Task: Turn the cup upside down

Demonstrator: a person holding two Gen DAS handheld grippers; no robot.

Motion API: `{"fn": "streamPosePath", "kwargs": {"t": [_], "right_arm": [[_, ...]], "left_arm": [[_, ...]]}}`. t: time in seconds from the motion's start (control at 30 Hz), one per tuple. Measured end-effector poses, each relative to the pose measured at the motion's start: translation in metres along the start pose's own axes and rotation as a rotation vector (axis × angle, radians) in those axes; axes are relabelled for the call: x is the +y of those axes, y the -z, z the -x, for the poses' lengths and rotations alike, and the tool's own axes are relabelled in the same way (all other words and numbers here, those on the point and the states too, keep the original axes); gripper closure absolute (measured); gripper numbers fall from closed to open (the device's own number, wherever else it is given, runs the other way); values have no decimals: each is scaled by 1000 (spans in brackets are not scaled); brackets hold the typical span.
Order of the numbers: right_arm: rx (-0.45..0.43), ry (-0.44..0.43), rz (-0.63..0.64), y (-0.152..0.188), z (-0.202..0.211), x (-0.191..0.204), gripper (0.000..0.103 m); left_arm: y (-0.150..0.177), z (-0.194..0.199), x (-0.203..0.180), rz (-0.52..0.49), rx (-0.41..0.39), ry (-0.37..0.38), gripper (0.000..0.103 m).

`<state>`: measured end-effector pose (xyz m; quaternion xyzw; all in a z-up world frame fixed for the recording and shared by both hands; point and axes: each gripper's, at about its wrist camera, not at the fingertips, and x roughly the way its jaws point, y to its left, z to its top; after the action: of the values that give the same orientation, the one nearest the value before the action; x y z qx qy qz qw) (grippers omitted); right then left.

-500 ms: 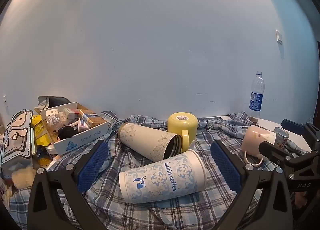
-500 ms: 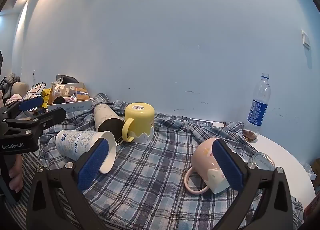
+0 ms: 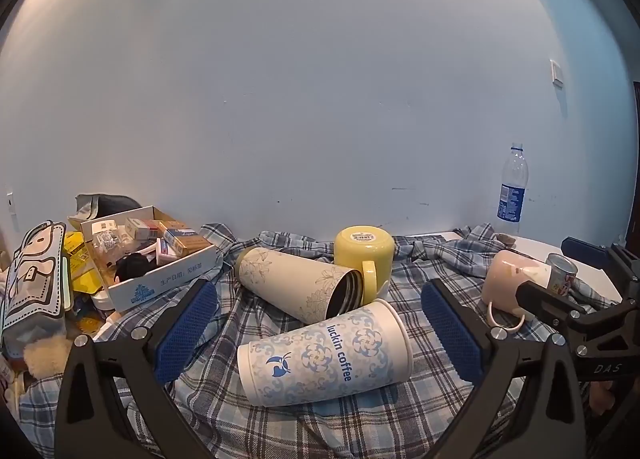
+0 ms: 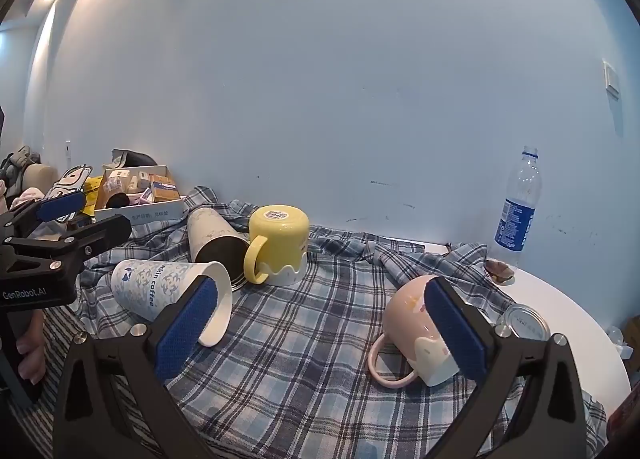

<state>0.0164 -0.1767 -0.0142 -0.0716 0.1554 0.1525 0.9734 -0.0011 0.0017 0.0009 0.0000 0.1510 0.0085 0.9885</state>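
Yellow mug point(image 3: 363, 255), centre frame, already stands inverted. Paper cup point(image 3: 324, 355), tumbler point(image 3: 298, 289) and pink mug point(image 4: 416, 333), lower right, lie sideways, unflipped. Left gripper point(image 3: 320, 333) and right gripper point(image 4: 320, 333) released, empty.

Against the wall, right: bottle point(image 4: 516, 215), upright on white table point(image 4: 560, 307). Nearby, tin point(image 4: 526, 321), beside edge of plaid cloth point(image 4: 304, 339). Far left: open box point(image 3: 160, 279) crammed with small packets, resting partly on the cloth. Beside it, cartoon-printed bag point(image 3: 34, 283). High on the wall, switch point(image 4: 612, 79).
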Motion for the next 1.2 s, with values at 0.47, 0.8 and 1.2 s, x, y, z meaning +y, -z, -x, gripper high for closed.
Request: {"fn": "streamPosePath", "kwargs": {"t": [0.47, 0.8, 1.2], "right_arm": [[5, 0, 0, -1, 0, -1, 0], [4, -1, 2, 0, 0, 0, 0], [6, -2, 4, 1, 0, 0, 0]], "left_arm": [[-1, 2, -3, 1, 2, -2, 0], [-1, 0, -3, -2, 13, -3, 0], [-1, 0, -3, -2, 11, -3, 0]]}}
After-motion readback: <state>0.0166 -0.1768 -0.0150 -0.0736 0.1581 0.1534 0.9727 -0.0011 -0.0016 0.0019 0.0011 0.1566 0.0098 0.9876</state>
